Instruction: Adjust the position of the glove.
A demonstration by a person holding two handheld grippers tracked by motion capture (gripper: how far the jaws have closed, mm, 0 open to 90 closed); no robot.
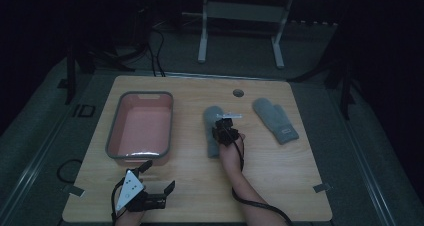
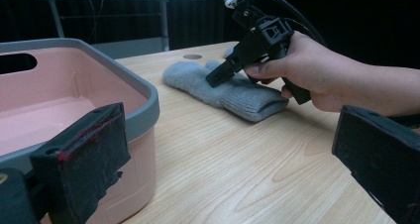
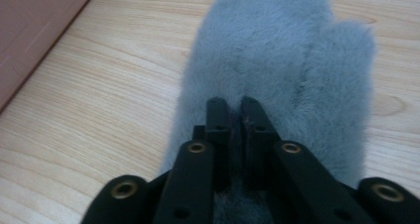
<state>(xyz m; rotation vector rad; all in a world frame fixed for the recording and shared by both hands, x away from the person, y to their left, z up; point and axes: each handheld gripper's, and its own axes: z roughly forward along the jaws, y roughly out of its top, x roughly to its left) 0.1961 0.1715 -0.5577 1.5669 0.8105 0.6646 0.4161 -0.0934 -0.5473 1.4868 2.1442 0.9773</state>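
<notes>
A: Where is the grey mitten [image 1: 212, 131]?
B: Flat on the counter [image 1: 280, 176], right of the pink tub [image 1: 142, 128]. The right hand-held gripper [image 3: 233, 102] has its jaws pinched together on the mitten's fabric.
A: And the rest?
B: The left hand-held gripper [image 1: 160, 177] rests near the counter's front edge, jaws apart. A second mitten [image 1: 275, 119] lies further right.
</notes>
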